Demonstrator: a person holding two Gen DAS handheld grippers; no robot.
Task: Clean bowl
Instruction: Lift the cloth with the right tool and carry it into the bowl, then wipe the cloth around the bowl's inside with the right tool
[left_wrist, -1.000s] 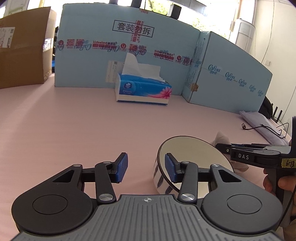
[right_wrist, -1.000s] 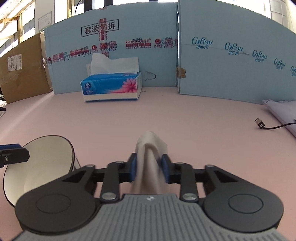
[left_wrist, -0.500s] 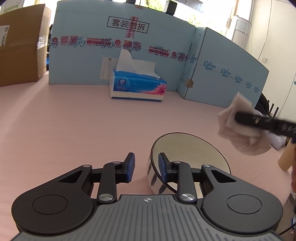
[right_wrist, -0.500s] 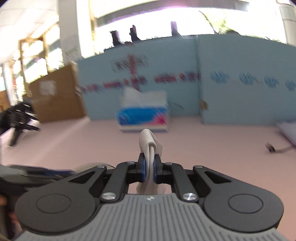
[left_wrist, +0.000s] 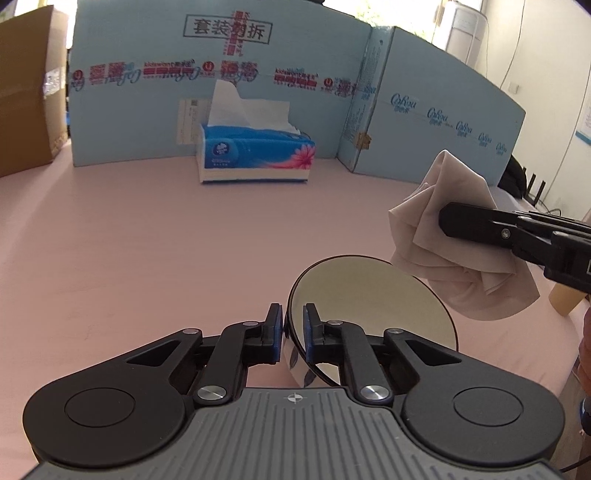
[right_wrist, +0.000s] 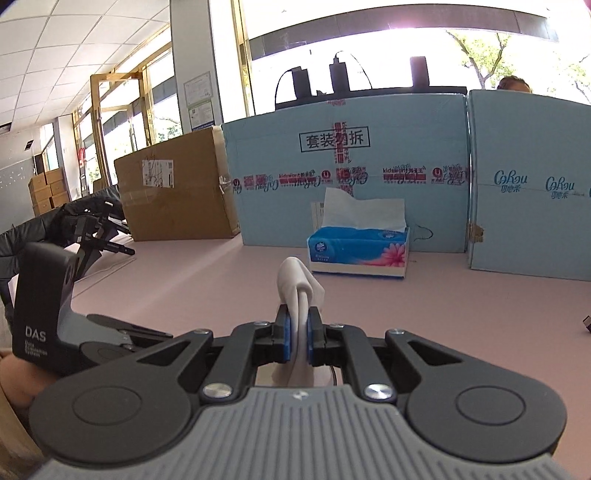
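Light: daylight is pouring from blown-out windows (right_wrist: 369, 48) behind.
Focus: both views are staying sharp.
Edges: fisheye is bending the borders.

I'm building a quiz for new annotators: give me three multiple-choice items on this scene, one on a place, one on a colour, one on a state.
1. Where does the tissue box stand?
A. against the blue cardboard wall
B. inside the bowl
C. on the brown carton

2. What colour is the table cover?
A. green
B. pink
C. black

3. What does the right claw hold?
A. nothing
B. a spoon
C. a crumpled cloth

Answers:
1. A: the box sits at the foot of the blue cardboard wall.
2. B: pink surface spreads all around the bowl.
3. C: the cloth is pinched between its blue pads, while the left claw is closing with the bowl's rim between its fingers.
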